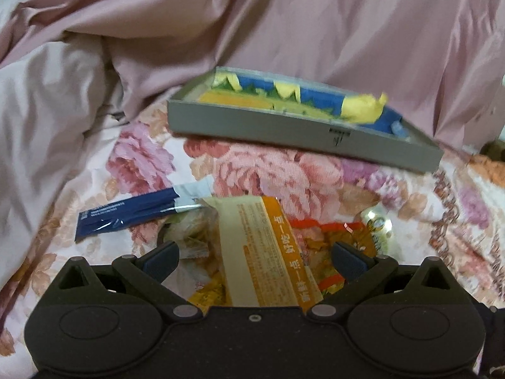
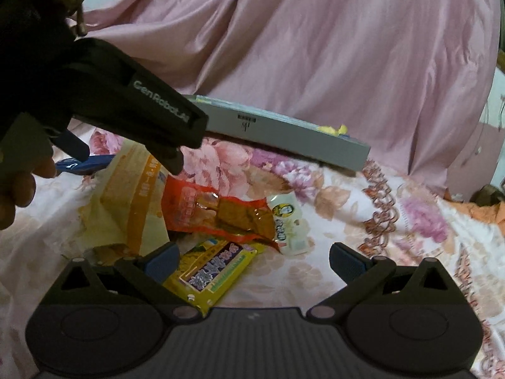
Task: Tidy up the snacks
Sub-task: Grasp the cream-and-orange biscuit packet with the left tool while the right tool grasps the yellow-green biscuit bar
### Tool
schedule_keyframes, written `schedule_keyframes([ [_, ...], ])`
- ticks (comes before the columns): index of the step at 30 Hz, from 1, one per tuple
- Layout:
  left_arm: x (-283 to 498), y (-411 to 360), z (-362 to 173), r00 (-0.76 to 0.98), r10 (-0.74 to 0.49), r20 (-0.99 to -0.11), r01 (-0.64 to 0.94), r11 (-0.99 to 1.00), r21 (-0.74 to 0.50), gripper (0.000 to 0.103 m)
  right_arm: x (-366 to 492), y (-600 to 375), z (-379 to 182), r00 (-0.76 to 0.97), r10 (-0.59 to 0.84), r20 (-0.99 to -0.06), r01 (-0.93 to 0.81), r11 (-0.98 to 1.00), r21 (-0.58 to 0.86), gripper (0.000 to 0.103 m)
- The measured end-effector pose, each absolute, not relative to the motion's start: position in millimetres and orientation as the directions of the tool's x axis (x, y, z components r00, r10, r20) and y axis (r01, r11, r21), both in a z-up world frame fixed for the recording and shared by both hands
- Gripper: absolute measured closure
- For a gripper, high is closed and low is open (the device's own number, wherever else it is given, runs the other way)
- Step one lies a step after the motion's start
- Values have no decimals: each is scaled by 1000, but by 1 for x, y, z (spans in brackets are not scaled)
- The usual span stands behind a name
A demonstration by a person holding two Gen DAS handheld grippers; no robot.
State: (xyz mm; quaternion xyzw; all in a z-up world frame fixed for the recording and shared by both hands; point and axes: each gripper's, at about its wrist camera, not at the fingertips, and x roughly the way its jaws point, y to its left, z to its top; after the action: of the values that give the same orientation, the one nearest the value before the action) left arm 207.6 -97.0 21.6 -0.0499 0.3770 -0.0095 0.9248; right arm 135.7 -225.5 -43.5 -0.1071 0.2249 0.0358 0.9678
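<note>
A pile of snacks lies on a floral bedsheet [image 1: 268,170]. In the left wrist view my left gripper [image 1: 255,259] is open above a long cream-and-orange packet [image 1: 262,252], its fingers wide apart on either side. A dark blue sachet [image 1: 126,218] lies to the left. A shallow grey box [image 1: 300,126] holds blue and yellow wrappers. In the right wrist view my right gripper [image 2: 255,262] is open, its left finger beside a yellow bar with a purple label [image 2: 214,271]. A red packet [image 2: 221,211] and a small white packet [image 2: 290,224] lie just beyond. The left gripper [image 2: 123,154] hovers over the cream packet [image 2: 132,195].
A crumpled pink quilt [image 1: 284,31] rises behind the grey box [image 2: 284,135] and along the left. A person's hand [image 2: 19,183] holds the left gripper at the left edge. Bare floral sheet [image 2: 394,221] extends to the right of the snack pile.
</note>
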Motion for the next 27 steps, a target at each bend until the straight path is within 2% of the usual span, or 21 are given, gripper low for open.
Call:
schedule_keyframes([
  [7, 227, -97, 6, 652, 0, -758, -36, 999, -31, 2, 158, -220, -60, 850, 105, -517, -171, 982, -82, 0],
  [13, 228, -95, -5, 632, -30, -774, -20, 998, -54, 6, 167, -207, -73, 823, 81, -562, -178, 977, -120, 0],
  [20, 227, -89, -5, 637, -37, -770, -8, 998, -55, 22, 171, -194, -73, 842, 70, -534, -191, 966, -174, 0],
  [27, 221, -86, -9, 640, -51, -767, -2, 998, -68, 34, 188, -202, -78, 799, 101, -593, -204, 973, -109, 0],
])
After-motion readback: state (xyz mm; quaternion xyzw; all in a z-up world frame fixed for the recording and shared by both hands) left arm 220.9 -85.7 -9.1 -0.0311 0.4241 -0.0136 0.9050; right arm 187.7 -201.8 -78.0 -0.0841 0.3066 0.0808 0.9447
